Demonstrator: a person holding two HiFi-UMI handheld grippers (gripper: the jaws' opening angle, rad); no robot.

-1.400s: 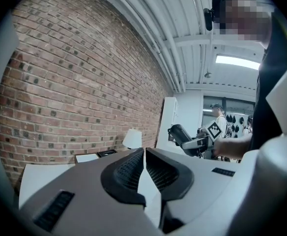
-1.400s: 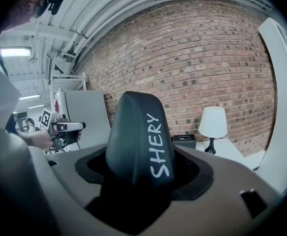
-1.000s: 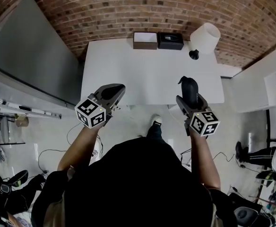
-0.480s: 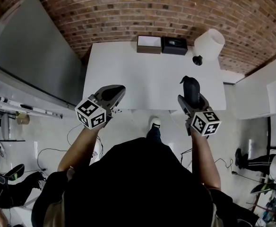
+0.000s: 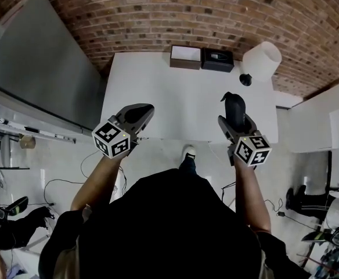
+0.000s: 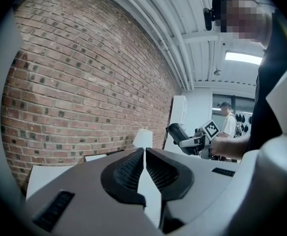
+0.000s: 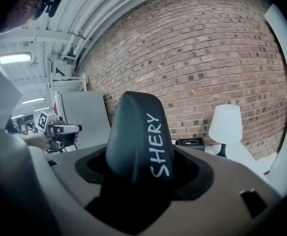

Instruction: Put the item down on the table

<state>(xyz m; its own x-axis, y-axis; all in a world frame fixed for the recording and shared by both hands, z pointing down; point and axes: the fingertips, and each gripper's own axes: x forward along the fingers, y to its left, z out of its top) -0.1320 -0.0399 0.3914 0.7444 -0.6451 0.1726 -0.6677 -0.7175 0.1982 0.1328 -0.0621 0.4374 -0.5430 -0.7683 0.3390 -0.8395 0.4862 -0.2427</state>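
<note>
Right tool (image 5: 234, 124): pinching black rounded case (image 7: 138, 136) lettered SHERY.
Left tool (image 5: 137, 114): pressed together, empty.
Advice: carry toward 12 o'clock over white counter (image 5: 175, 97), lower flat, then spread.

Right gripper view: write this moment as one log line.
right gripper: shut on black item | left gripper: shut, empty | black item: not on table

You are standing in what is looking like a studio-style lab in an industrial loft. A bare brick wall (image 5: 175, 10) is running behind a white worktop (image 5: 158, 92) that is carrying a lamp (image 5: 261, 61) and two small boxes (image 5: 185, 57). Loose cables (image 5: 53, 182) are trailing over the pale floor (image 5: 158, 156). Painted pipes (image 6: 163, 38) and a strip light (image 6: 242, 57) are running overhead, and another person (image 6: 229, 124) is standing in the background.
</note>
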